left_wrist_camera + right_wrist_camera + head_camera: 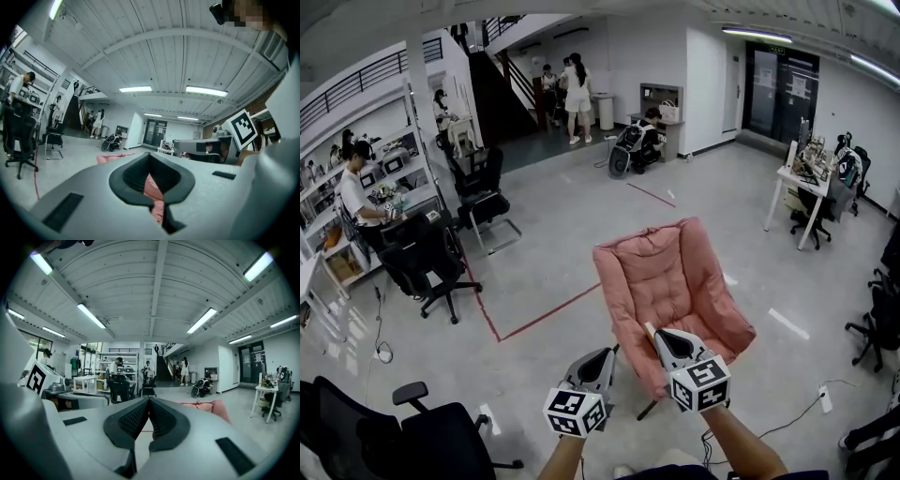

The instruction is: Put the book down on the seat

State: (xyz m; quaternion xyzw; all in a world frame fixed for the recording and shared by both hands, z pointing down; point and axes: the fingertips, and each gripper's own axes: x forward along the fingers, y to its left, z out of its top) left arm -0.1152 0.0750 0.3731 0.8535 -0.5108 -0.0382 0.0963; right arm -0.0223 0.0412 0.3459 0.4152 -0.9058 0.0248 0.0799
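The pink padded bucket-shaped seat (670, 281) shows a bare cushion wherever it can be seen. Just before its front edge, the left claw (613, 350) and the right claw (655, 331) are both clenched on nothing. No book shows in any view, though the right claw hides part of the seat's front. A book would sit best flat in the cushion's hollow, because the padding slopes.

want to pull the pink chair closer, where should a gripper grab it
Probably the front lip of the pink chair, from the near side, where the right gripper points: the chair faces the person and that padded edge juts out free. Its jaws are shut, so open first.
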